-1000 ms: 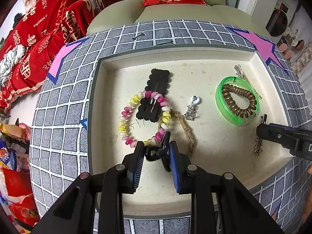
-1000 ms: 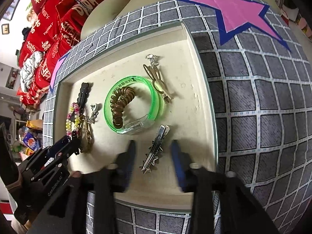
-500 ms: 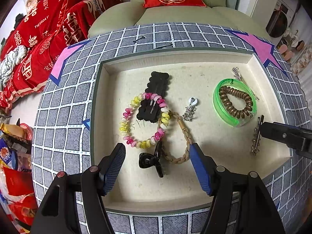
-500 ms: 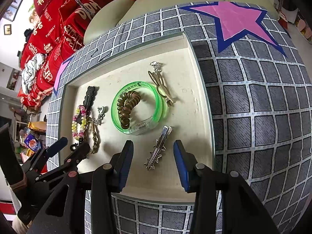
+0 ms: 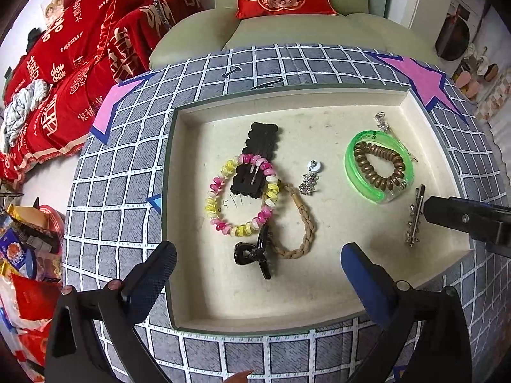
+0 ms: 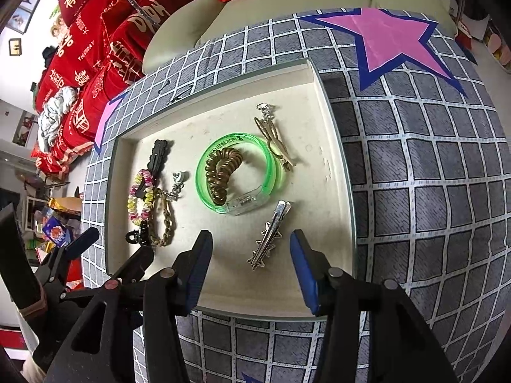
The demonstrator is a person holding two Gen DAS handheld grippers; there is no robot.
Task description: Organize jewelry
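Observation:
A cream tray (image 5: 319,306) holds the jewelry. A black claw clip (image 5: 254,253) lies free on it beside a pink-yellow bead bracelet (image 5: 242,191), a braided tan cord (image 5: 303,220), a black foam hair clip (image 5: 258,159) and a small silver charm (image 5: 311,177). A green bangle (image 5: 378,167) rings a brown coil hair tie (image 5: 380,167). My left gripper (image 5: 258,268) is open above the claw clip. My right gripper (image 6: 250,260) is open around a silver star hair clip (image 6: 270,236), not touching it. A gold clip (image 6: 276,143) lies beside the bangle.
The tray sits on a grey grid cloth (image 5: 121,172) with pink stars (image 6: 392,41). Two dark hairpins (image 5: 252,79) lie on the cloth behind the tray. A pale armchair (image 5: 287,28) and red cushions (image 5: 80,63) stand behind.
My left gripper has opened, let the black claw clip go onto the tray and drawn back. My right gripper has drawn back a little from the silver star clip.

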